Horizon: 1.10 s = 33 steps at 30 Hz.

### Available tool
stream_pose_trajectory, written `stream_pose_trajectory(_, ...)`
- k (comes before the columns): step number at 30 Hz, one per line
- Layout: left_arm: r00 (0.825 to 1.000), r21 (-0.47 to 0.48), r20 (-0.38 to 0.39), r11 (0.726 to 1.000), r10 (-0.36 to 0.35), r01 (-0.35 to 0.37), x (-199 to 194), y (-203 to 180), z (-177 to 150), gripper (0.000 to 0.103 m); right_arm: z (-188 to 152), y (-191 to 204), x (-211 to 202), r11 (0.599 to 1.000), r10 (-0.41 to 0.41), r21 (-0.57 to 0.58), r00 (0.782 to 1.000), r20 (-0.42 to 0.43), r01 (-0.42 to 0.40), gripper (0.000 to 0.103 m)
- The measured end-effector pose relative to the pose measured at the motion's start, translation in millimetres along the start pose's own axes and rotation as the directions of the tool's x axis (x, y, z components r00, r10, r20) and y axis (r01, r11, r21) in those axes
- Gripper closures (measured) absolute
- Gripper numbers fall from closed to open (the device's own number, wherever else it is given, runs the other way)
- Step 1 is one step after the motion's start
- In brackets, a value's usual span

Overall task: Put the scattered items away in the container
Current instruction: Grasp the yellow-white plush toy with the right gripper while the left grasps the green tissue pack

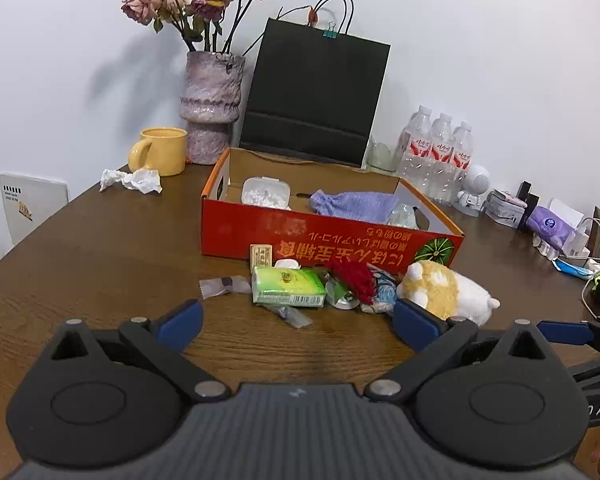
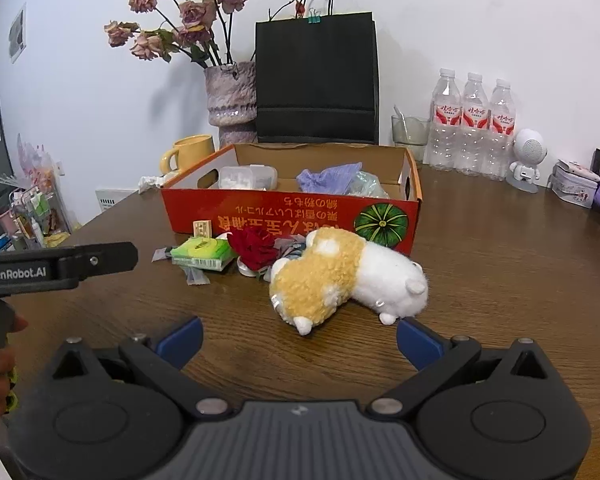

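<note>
Lying on its side on the brown wooden table (image 2: 500, 280), the yellow-and-white plush animal (image 2: 346, 278) has its long axis running from near left to far right in the right wrist view, yellow end nearer the camera and white end to the right. It rests just in front of the open red cardboard box with a green pumpkin print (image 2: 292, 216). Behind the toy, a red fabric flower (image 2: 256, 250) and a small round tin beneath it are partly hidden, so their shapes are hard to make out. A green tissue packet (image 1: 288, 286) lies flat left of them, its long side parallel to the box front, with grey wrappers poking out around it. Inside the box, a clear plastic tub of white pieces (image 1: 266, 192) and a crumpled lilac cloth (image 1: 356, 204) show above the wall; their lower parts are cut off. The left gripper (image 1: 298, 322) and the right gripper (image 2: 300, 336) each hover over bare table with jaws spread wide, holding nothing.
</note>
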<state>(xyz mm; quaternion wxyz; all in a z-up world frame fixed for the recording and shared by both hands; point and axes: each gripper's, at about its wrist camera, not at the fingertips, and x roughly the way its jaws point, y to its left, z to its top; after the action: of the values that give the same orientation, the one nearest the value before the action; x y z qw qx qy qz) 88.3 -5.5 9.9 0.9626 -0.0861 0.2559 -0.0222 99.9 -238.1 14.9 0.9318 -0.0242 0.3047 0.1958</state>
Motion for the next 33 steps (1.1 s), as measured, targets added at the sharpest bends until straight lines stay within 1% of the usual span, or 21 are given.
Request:
stream_pose_trajectory(6, 1.000, -0.009, -0.012, 1.000, 0.018, -0.018, 4, 4, -1, 0.000, -1, -5, 5, 1.000, -0.013, 0.013, 1.000, -0.003, 0.013, 0.000)
stream_pose_trajectory(10, 0.999, -0.015, -0.033, 0.999, 0.035, -0.035, 11, 13, -2, 0.000, -2, -9, 16, 1.000, -0.011, 0.015, 1.000, -0.027, 0.012, 0.000)
stream_pose_trajectory(15, 0.997, -0.018, -0.055, 0.999, 0.046, -0.048, 23, 24, 0, 0.000, 4, -11, 33, 0.999, -0.021, 0.034, 0.999, -0.036, 0.023, 0.000)
stream_pose_trajectory(18, 0.997, -0.022, -0.059, 0.998, 0.051, -0.053, 30, 30, 2, 0.000, 11, -10, 46, 0.997, 0.010, 0.071, 0.999, -0.043, -0.007, 0.002)
stream_pose_trajectory(20, 0.996, -0.022, -0.064, 0.998, 0.057, -0.058, 34, 35, 4, 0.000, 15, -8, 57, 0.995, 0.030, 0.093, 0.998, -0.060, -0.024, 0.009)
stream_pose_trajectory(22, 0.996, -0.012, -0.069, 0.998, 0.064, -0.065, 38, 40, 6, 0.000, 18, -6, 70, 0.994, 0.026, 0.112, 0.996, -0.083, -0.017, 0.011)
stream_pose_trajectory(24, 0.995, 0.007, -0.066, 0.997, 0.074, -0.073, 42, 43, 8, 0.000, 22, -7, 81, 0.989, 0.030, 0.145, 0.994, -0.102, -0.015, 0.016)
stream_pose_trajectory(26, 0.994, 0.033, -0.074, 0.997, 0.078, -0.076, 48, 47, 11, 0.000, 25, -10, 89, 0.981, 0.032, 0.192, 0.994, -0.105, -0.011, 0.025)
stream_pose_trajectory(27, 0.994, 0.048, -0.085, 0.996, 0.074, -0.070, 53, 48, 12, 0.000, 27, -11, 93, 0.978, 0.023, 0.211, 0.994, -0.107, 0.000, 0.028)
stream_pose_trajectory(29, 0.993, 0.070, -0.108, 0.996, 0.055, -0.047, 61, 48, 15, 0.000, 28, -14, 98, 0.971, -0.002, 0.239, 0.994, -0.111, 0.029, 0.041)
stream_pose_trajectory(33, 0.991, 0.104, -0.130, 0.995, 0.009, 0.005, 80, 36, 20, 0.000, 27, -18, 101, 0.967, -0.014, 0.253, 0.995, -0.103, 0.040, 0.046)
